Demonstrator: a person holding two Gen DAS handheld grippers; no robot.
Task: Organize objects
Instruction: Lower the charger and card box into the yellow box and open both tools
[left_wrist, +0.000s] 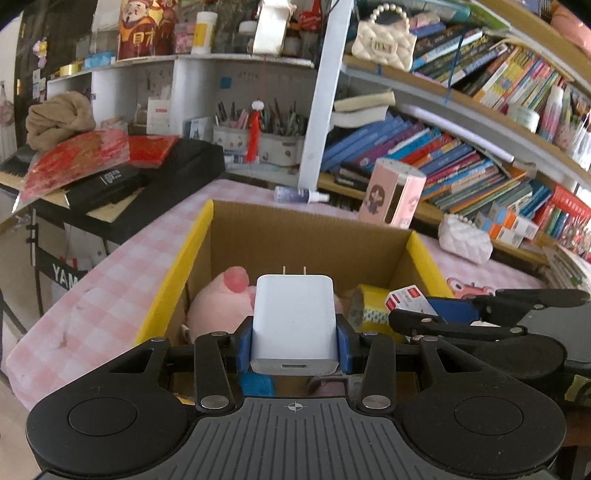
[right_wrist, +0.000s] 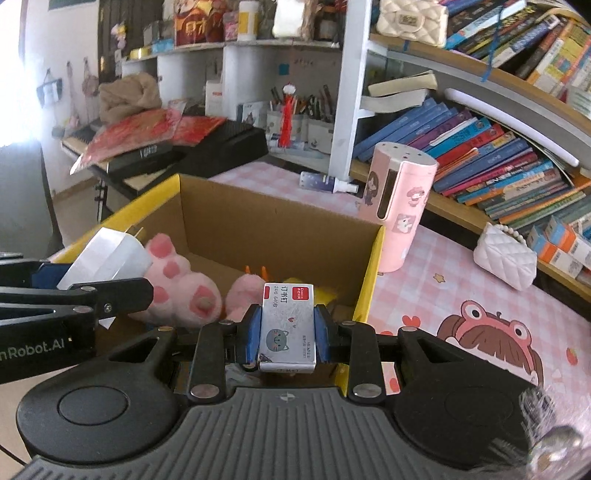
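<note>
One cardboard box (right_wrist: 280, 225) holds pink plush toy (right_wrist: 184, 284), tape roll (left_wrist: 369, 306).

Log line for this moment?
left tongs: grip white charger | right tongs: grip staples box | both over cardboard box

Both views ride on hand-held grippers, each looking forward and down along its own fingers into the open box (left_wrist: 207, 236), close above its near edge. The left wrist view has its gripper (left_wrist: 294, 343) at 6 o'clock, the box ahead at 12, and the right gripper (left_wrist: 443, 317) entering at 3 o'clock. The right wrist view sits just beside it, its gripper (right_wrist: 287, 334) at 6 o'clock and the left gripper (right_wrist: 74, 291) coming in at 9 o'clock. Both share the box, the pink cloth (left_wrist: 110, 288), the pink canister (left_wrist: 395, 192) at about 1 o'clock and the bookshelves (left_wrist: 461, 155) at 2 o'clock.
</note>
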